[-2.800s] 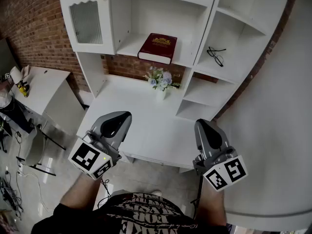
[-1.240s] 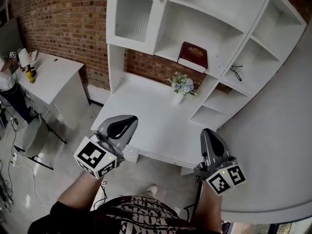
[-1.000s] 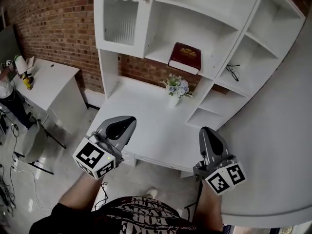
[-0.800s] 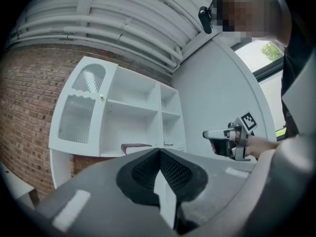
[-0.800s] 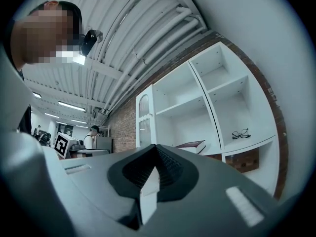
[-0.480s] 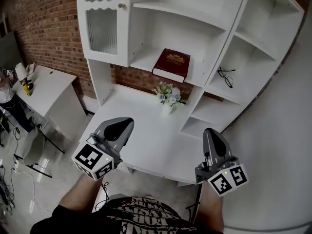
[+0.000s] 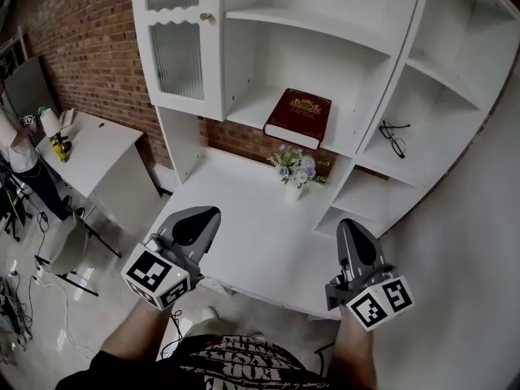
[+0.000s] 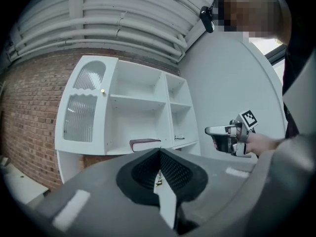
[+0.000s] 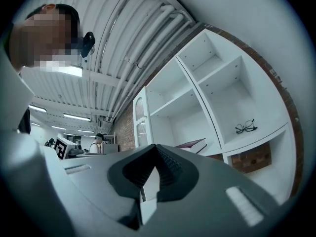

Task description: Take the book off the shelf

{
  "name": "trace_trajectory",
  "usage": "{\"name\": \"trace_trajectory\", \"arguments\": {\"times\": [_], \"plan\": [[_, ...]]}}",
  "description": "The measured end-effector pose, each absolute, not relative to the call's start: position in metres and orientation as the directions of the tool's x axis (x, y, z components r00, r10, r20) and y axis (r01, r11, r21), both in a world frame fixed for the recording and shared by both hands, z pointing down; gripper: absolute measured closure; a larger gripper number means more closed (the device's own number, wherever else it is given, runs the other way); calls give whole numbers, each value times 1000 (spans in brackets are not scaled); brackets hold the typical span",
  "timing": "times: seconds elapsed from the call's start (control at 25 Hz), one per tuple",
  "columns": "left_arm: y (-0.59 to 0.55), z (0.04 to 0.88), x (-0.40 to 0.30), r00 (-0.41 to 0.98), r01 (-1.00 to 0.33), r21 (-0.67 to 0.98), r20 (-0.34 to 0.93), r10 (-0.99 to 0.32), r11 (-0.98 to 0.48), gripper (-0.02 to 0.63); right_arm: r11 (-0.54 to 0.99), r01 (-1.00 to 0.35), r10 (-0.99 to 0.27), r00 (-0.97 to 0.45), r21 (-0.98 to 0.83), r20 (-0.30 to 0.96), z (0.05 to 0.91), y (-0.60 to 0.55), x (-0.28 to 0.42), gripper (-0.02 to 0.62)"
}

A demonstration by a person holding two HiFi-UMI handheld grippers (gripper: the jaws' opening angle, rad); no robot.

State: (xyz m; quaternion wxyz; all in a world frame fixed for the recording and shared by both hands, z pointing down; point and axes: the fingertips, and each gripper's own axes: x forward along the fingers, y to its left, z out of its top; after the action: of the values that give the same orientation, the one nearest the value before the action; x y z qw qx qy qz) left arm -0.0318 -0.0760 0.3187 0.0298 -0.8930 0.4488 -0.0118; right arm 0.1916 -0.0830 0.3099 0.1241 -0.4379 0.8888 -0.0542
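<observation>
White shelf (image 7: 253,109) bears the book (image 7: 299,117); left claw (image 7: 197,215) and right claw (image 7: 352,226) both closed, empty

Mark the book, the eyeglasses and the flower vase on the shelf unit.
book (image 7: 299,114): head view, centre of its dark red cover.
eyeglasses (image 7: 393,139): head view, middle of the dark frame.
flower vase (image 7: 293,190): head view, white vase body below the blooms.
</observation>
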Motion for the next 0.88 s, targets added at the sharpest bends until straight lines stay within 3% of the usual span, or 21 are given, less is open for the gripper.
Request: {"name": "trace_trajectory", "arguments": {"times": [0.88], "plan": [[-200,316,-79,753,-657,-28,-78,-653,-754,606,484,-863,-874,-468,-142,-133,293,-163,121,572]]}}
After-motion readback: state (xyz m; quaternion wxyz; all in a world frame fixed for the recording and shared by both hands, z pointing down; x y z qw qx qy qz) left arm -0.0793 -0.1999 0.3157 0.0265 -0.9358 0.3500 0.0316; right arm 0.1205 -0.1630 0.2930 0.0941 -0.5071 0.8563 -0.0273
